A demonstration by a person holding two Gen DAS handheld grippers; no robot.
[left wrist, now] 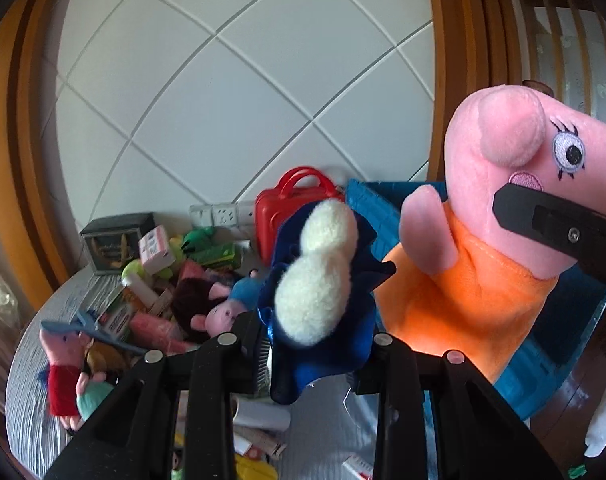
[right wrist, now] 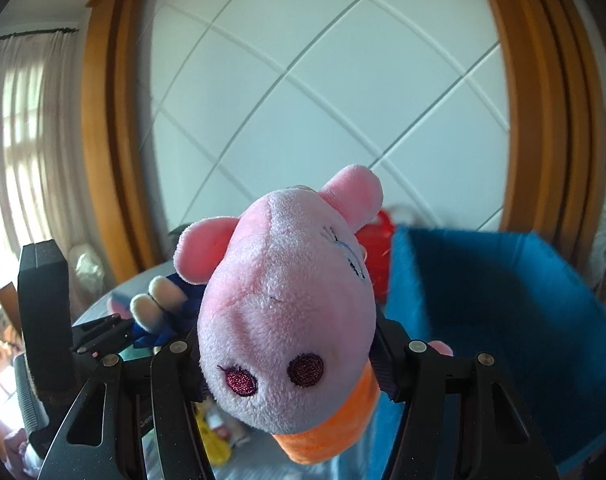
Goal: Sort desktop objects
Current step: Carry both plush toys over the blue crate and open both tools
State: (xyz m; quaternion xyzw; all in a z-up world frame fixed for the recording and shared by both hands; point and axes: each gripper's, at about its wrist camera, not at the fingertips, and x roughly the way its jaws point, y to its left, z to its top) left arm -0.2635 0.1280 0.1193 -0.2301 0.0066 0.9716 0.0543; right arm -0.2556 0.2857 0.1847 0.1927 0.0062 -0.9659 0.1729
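We hold a blue plush (left wrist: 323, 320) clamped in the left tool (left wrist: 315, 344) and an orange-dressed pig plush (right wrist: 287, 320) (snout toward the camera) clamped in the right tool (right wrist: 295, 350), both above the worktop (left wrist: 27, 360) beside the blue bin (right wrist: 503, 300).

A round table (left wrist: 27, 364) with a grey ribbed cover carries a heap of plush pigs (left wrist: 63, 364), cartons and tubes. A red toy case (left wrist: 291, 208), a dark box (left wrist: 115, 240) and a blue bin (right wrist: 503, 292) stand at its far side.

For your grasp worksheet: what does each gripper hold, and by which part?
Left gripper: blue and white plush, by its blue fabric. Right gripper: pink pig plush in orange dress, by the head.
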